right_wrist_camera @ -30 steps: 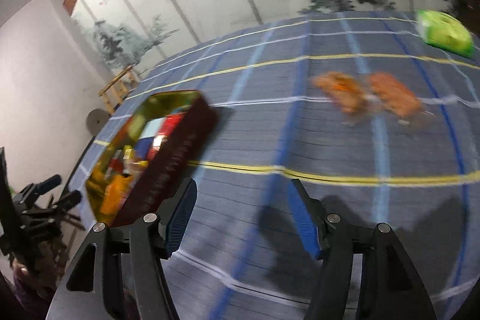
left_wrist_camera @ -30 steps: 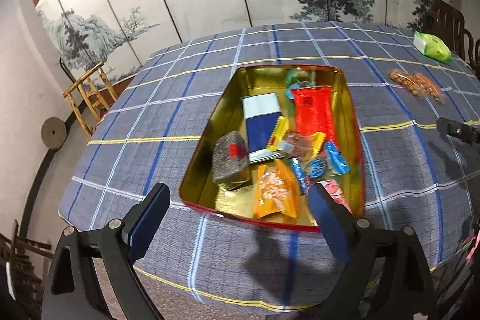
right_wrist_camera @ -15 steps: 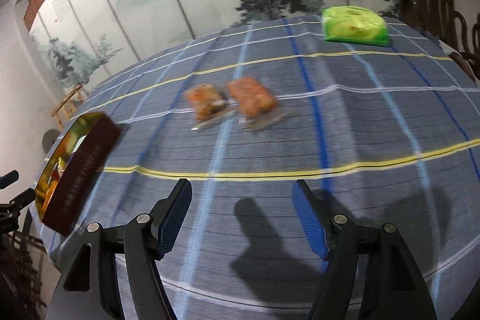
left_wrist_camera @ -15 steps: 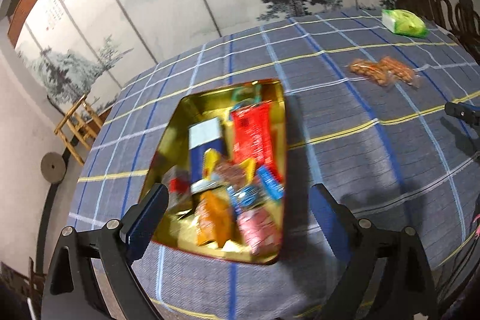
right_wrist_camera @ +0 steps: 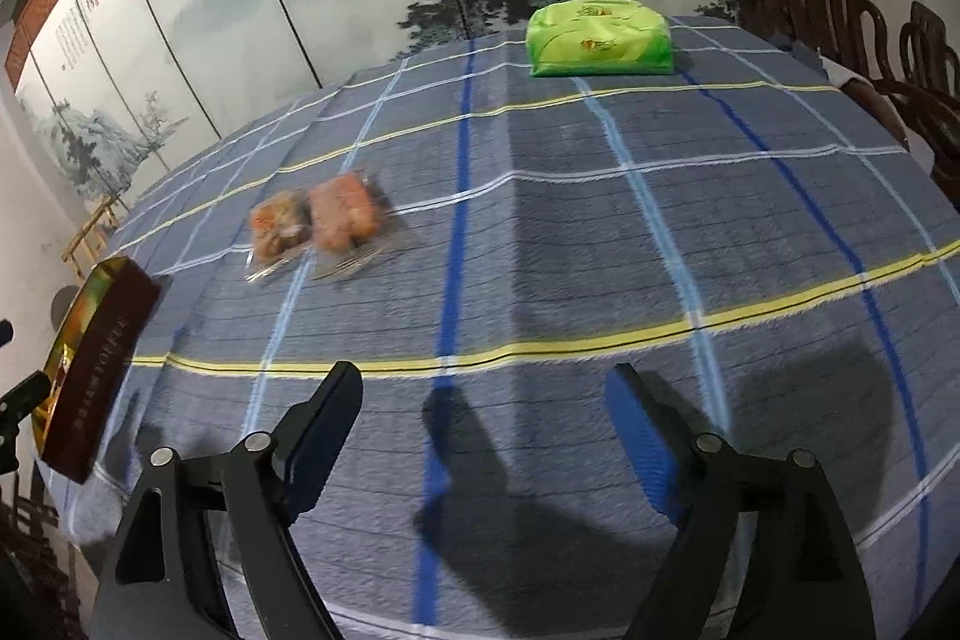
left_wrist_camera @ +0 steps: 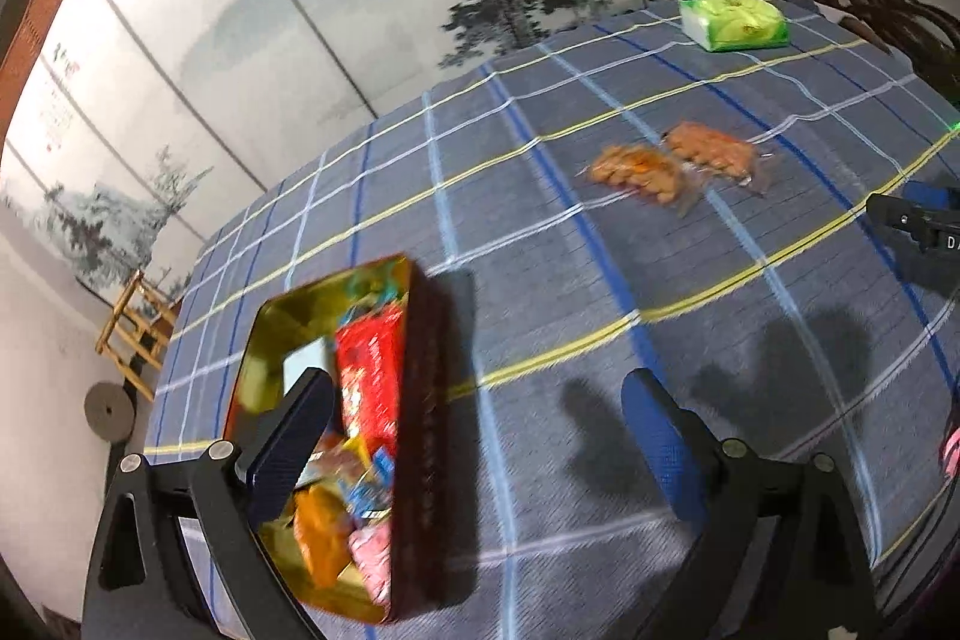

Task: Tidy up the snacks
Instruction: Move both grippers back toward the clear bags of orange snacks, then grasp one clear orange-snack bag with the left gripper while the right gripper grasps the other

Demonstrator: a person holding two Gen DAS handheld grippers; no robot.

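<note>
Sideways, tin (right_wrist_camera: 96, 376) lettering unreadable.

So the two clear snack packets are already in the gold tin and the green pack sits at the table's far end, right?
Not quite. The two clear snack packets lie on the checked tablecloth, apart from the gold tin, as the right wrist view shows. The green pack does sit at the far end.

Both tools point steeply down at the desk. The left tool (left_wrist_camera: 480, 436) has its jaws spread wide with nothing between them. The right tool (right_wrist_camera: 486, 430) is likewise spread and empty, its jaws having just been opening; its tip (left_wrist_camera: 912, 220) shows at the left view's right edge.
</note>
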